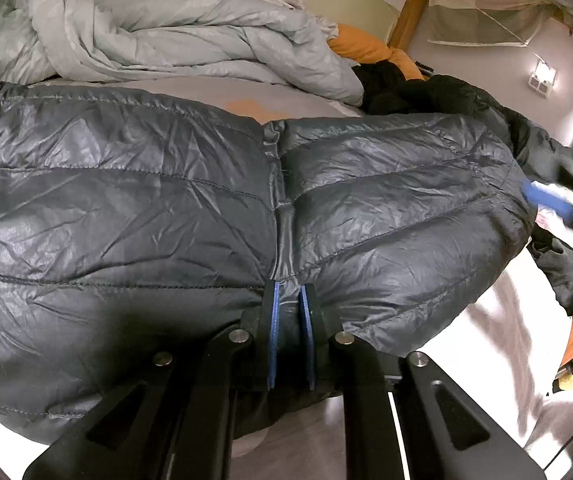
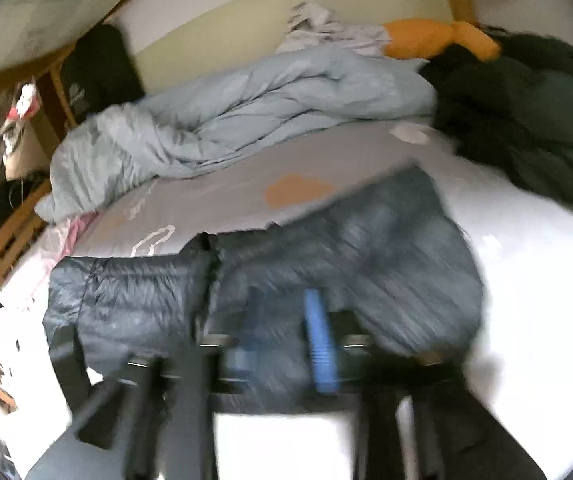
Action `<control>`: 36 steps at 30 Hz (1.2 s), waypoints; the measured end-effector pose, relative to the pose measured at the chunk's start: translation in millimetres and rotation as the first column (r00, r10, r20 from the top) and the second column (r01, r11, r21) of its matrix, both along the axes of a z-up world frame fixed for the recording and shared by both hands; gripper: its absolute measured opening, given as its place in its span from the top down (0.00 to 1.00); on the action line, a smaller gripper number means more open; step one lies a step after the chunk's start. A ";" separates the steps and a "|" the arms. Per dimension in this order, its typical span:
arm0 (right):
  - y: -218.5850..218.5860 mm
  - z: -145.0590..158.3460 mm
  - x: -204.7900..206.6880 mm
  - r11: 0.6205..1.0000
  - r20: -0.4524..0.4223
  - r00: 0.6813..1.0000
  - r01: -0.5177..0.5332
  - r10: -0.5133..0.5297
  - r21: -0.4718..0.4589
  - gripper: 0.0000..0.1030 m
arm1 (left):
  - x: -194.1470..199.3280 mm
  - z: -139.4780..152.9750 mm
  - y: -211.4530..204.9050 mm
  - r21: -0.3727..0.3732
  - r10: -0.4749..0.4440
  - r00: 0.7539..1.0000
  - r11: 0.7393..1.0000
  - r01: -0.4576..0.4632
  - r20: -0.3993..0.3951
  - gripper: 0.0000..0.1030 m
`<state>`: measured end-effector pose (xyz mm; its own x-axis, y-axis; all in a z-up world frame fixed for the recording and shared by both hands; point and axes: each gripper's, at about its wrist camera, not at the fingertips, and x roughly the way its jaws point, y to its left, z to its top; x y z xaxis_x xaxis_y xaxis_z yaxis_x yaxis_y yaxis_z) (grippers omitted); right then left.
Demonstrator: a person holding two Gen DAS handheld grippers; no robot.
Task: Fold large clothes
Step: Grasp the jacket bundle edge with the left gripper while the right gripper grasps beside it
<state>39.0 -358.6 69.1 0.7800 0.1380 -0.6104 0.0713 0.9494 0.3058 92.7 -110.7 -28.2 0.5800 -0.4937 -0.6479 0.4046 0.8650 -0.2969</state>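
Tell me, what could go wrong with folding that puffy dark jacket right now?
Only the left tool is pinching the jacket, at a thin fold near its middle seam; the slick fabric could slip out. The right tool is open with nothing pressed between its pads, so that side may sag and spoil the fold. The crumpled blue duvet and a heap of dark clothes lie close behind, leaving little bare bed sheet to lay the jacket flat.

Your right gripper (image 2: 286,336) and the quilted jacket (image 2: 366,264) under it were smeared by motion blur; its grip was unreadable.
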 end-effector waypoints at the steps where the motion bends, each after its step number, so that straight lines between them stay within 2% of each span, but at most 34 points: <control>1: -4.3 -3.9 -9.9 1.000 0.007 1.000 0.027 -0.027 0.002 0.26 | 0.2 0.0 0.1 0.001 0.000 1.000 1.000 0.000 0.001 0.89; 3: -17.1 -16.3 -23.7 0.997 0.004 0.997 0.077 -0.077 0.029 0.25 | 1.1 -0.1 0.0 0.006 0.001 1.000 1.000 -0.001 0.003 0.89; 5: -32.6 -33.9 -24.5 0.985 -0.030 0.993 0.121 -0.118 0.121 0.14 | 0.3 0.3 -0.8 0.014 0.002 1.000 1.000 -0.002 0.008 0.89; 7: -52.8 -57.9 -18.1 0.943 -0.097 0.984 0.172 -0.150 0.285 0.14 | -0.4 0.7 -1.8 0.021 0.003 1.000 1.000 -0.003 0.011 0.89; 9: -67.2 -76.4 -10.0 0.884 -0.152 0.971 0.233 -0.186 0.406 0.14 | -0.5 0.7 -2.2 0.025 0.004 1.000 1.000 -0.004 0.013 0.89; 11: -68.2 -81.1 -4.1 0.876 -0.161 0.962 0.269 -0.222 0.400 0.14 | -0.1 0.9 -2.7 0.026 0.004 1.000 1.000 -0.005 0.014 0.89; 12: -64.3 -79.9 2.3 0.886 -0.147 0.962 0.270 -0.231 0.376 0.14 | -0.1 0.8 -2.5 0.025 0.004 1.000 1.000 -0.005 0.014 0.89; 18: -48.6 -70.0 34.7 0.915 -0.068 0.980 0.197 -0.185 0.352 0.14 | 0.7 0.9 -2.4 0.020 0.004 1.000 1.000 -0.004 0.012 0.89; 19: -46.1 -70.4 39.0 0.921 -0.077 0.980 0.201 -0.186 0.333 0.23 | 0.7 1.0 -2.3 0.020 0.004 1.000 1.000 -0.004 0.012 0.89; 20: -44.2 -71.2 41.1 0.931 -0.089 0.978 0.206 -0.188 0.301 0.47 | 0.6 1.2 -2.3 0.018 0.003 1.000 1.000 -0.004 0.013 0.89; 23: -34.5 -63.6 37.4 0.967 -0.056 0.986 0.165 -0.157 0.194 0.64 | 0.0 3.5 2.7 0.001 -0.010 1.000 1.000 0.010 0.007 0.89; 25: -28.5 -53.9 31.0 0.980 -0.019 0.990 0.138 -0.137 0.140 0.69 | -9.2 12.8 14.0 -0.012 -0.007 1.000 1.000 0.007 0.022 0.88; 26: -26.6 -49.1 27.7 0.983 -0.007 0.991 0.137 -0.137 0.119 0.70 | -17.0 21.3 19.1 0.013 0.000 0.998 1.000 -0.001 0.056 0.86; 27: -26.6 -43.7 23.4 0.985 0.005 0.990 0.142 -0.143 0.095 0.71 | -24.6 32.7 23.8 0.062 0.016 0.994 0.998 -0.023 0.109 0.75; 28: -27.4 -40.2 21.6 0.986 0.009 0.989 0.146 -0.147 0.078 0.72 | -29.3 44.8 29.6 0.092 0.028 0.988 0.995 -0.042 0.151 0.70; 29: -27.8 -36.6 20.0 0.987 0.013 0.988 0.150 -0.151 0.053 0.72 | -32.8 61.3 40.0 0.098 0.049 0.981 0.993 -0.069 0.188 0.64; 31: -28.4 -29.9 15.3 0.986 0.030 0.986 0.167 -0.166 -0.024 0.72 | -35.9 95.6 70.9 0.048 0.114 0.968 0.991 -0.128 0.223 0.44; 32: -28.0 -27.7 13.8 0.983 0.035 0.985 0.173 -0.171 -0.056 0.72 | -35.6 108.0 85.7 0.035 0.149 0.962 0.986 -0.161 0.229 0.22; 33: -28.2 -26.0 11.4 0.980 0.039 0.984 0.177 -0.174 -0.090 0.72 | -34.8 118.1 101.1 0.036 0.186 0.953 0.979 -0.200 0.238 0.07; 35: -31.4 -26.1 9.5 0.980 0.037 0.983 0.181 -0.179 -0.084 0.72 | -30.6 127.5 129.6 0.069 0.221 0.942 0.967 -0.246 0.252 0.04; 36: -33.9 -28.1 9.6 0.981 0.028 0.983 0.183 -0.182 -0.067 0.72 | -25.0 125.7 141.2 0.113 0.226 0.942 0.959 -0.260 0.248 0.04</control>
<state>48.6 -392.5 41.0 0.8014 -0.0496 -0.5961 0.2394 0.9399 0.2436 67.7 30.5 97.5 0.8122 -0.2311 -0.5357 0.2189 0.9718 -0.0874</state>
